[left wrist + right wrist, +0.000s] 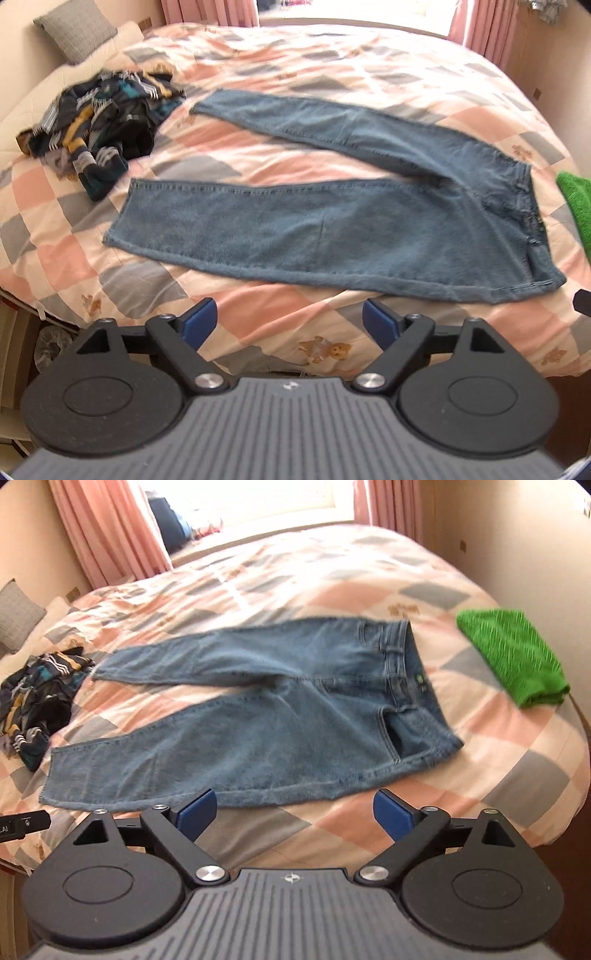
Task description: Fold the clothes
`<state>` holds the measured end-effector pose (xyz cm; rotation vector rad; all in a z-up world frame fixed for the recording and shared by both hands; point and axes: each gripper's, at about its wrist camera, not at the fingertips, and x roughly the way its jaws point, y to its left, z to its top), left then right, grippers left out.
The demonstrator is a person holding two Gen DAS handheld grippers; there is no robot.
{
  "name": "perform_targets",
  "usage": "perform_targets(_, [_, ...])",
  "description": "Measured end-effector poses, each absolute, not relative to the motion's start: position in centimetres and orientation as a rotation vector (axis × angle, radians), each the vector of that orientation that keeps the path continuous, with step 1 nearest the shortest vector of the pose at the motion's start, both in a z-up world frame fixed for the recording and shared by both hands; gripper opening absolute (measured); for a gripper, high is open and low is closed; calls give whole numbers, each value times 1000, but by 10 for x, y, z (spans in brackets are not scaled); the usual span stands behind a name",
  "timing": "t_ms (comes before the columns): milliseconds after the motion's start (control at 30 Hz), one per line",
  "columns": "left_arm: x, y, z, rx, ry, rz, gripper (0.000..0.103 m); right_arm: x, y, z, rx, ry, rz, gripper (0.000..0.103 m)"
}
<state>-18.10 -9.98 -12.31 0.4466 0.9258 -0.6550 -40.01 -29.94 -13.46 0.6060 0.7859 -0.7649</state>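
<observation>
Blue jeans [314,225] lie spread flat on the bed, legs apart and pointing left, waistband at the right; they show in the right wrist view too [258,723]. My left gripper [290,323] is open above the bed's near edge, just short of the near leg's lower seam, with nothing between its blue pads [201,321]. My right gripper [295,816] is open as well, hovering at the near seam of the jeans, holding nothing.
A crumpled dark patterned garment [107,125] lies at the left of the checked quilt [295,55]. A folded green cloth [513,657] sits to the right of the waistband. A grey pillow [74,31] and pink curtains [110,528] are at the back.
</observation>
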Motion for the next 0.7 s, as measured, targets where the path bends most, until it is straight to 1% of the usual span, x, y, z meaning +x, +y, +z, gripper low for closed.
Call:
perform_targets(67, [-189,-98,-113,448,893,-663,90,-403,-294,-126,594,775,-758,97])
perform_targets(233, [-206,-96,-95,470,840,-670,91,-405,-282,-114,566,779,-741,99])
perform_targets(567, [-220,-80,-62,476,814,-676,97,-404,-255,-89,484,836,-748,101])
perform_targets(700, [-220,-78,-56,487,812,-683,97,-401,-252,-79,464,842,-776,101])
